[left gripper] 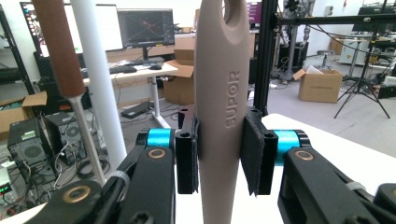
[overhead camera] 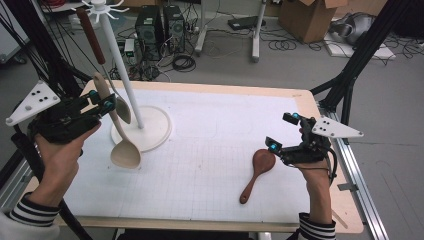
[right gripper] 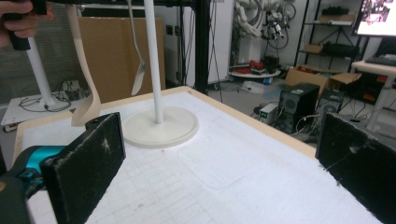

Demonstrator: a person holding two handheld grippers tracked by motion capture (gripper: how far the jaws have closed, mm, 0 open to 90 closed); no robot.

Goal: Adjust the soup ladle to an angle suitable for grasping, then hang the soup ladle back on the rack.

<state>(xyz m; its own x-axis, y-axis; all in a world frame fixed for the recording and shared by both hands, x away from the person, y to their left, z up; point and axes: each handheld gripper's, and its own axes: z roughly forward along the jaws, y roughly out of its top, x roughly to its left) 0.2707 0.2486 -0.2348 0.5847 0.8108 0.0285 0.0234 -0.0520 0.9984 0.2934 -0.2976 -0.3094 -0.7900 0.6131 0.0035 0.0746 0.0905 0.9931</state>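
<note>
Left gripper (overhead camera: 100, 101) fingers pinching beige ladle (overhead camera: 120, 135) handle, ladle just left of white stand (overhead camera: 142, 127) base. Right gripper (overhead camera: 282, 132) fingers spread, nothing between, well right of stand, near worktop (overhead camera: 210, 130) right edge. Brown spoon (overhead camera: 257, 172) beside it; open worktop between.

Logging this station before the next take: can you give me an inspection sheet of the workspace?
Surface: white gridded mat on a wooden table.
Job's things: beige ladle held up beside the white rack; steel spoon with brown handle hanging on the rack; brown wooden spoon flat on the mat.
Clutter: nothing seen.
Grippers: left gripper shut on the ladle handle; right gripper open, beside the wooden spoon.
Cables: loose coils on the floor.
Surroundings: computer towers, cardboard box.
</note>
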